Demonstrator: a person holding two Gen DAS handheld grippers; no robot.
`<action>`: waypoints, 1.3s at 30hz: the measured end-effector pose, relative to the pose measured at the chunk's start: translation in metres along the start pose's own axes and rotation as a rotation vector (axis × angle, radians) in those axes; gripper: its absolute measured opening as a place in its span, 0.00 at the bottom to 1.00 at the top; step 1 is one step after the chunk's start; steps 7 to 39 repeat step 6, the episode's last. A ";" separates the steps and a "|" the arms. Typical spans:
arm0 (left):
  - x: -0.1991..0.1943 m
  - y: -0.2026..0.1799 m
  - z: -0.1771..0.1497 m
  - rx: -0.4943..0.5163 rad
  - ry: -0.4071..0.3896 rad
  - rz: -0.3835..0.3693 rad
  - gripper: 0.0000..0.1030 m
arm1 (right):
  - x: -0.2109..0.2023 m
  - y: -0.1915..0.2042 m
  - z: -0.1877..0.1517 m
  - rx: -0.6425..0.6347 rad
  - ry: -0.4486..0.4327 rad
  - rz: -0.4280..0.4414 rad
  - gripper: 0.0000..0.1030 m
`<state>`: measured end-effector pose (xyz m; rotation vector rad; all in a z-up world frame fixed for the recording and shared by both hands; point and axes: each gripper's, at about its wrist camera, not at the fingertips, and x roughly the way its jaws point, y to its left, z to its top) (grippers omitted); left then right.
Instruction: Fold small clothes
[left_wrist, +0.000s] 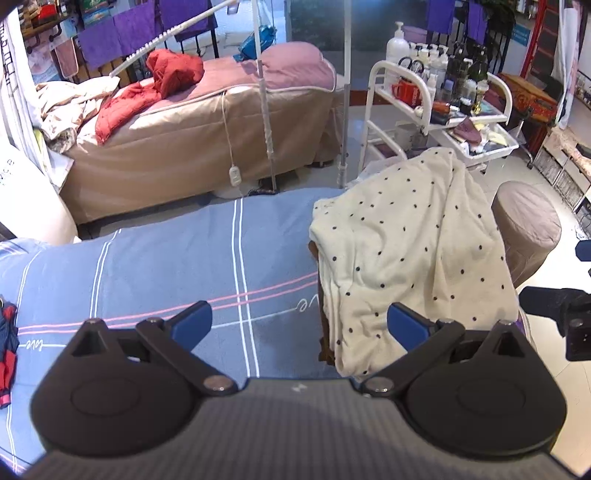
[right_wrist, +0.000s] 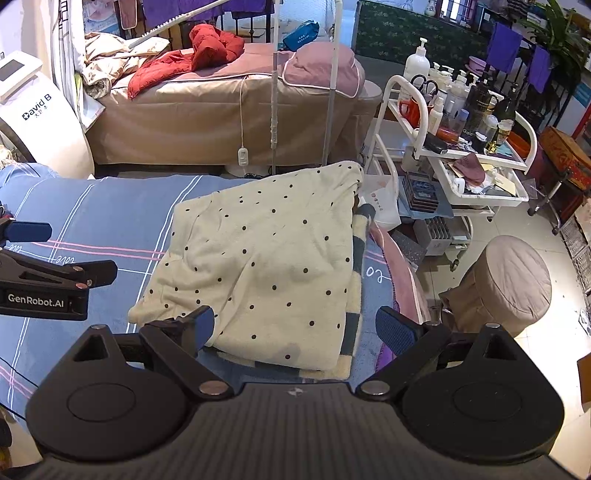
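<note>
While both jaws stand spread and empty, the soft cream polka-dot garment (right_wrist: 258, 258) lies rumpled on the striped bed (left_wrist: 166, 266), right gripper (right_wrist: 295, 326) over it, left gripper (left_wrist: 299, 326) beside.

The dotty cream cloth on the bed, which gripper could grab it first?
Probably the right gripper: it is open with the dotty cream cloth directly between its fingers. The left gripper, also open, faces mostly bare blue sheet.

Red jacket (right_wrist: 192, 55) on far bed (right_wrist: 221, 122); bottle-laden white trolley (right_wrist: 458, 122); round stool (right_wrist: 513, 280)
</note>
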<state>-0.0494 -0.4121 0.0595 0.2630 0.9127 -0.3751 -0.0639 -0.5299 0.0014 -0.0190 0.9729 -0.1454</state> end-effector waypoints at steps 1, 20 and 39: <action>-0.001 -0.001 0.000 0.011 -0.008 0.005 1.00 | 0.000 0.000 0.000 -0.001 0.002 0.000 1.00; 0.000 -0.004 0.004 0.014 0.017 0.026 1.00 | 0.001 0.002 0.000 -0.006 0.004 -0.002 1.00; 0.000 -0.004 0.004 0.014 0.017 0.026 1.00 | 0.001 0.002 0.000 -0.006 0.004 -0.002 1.00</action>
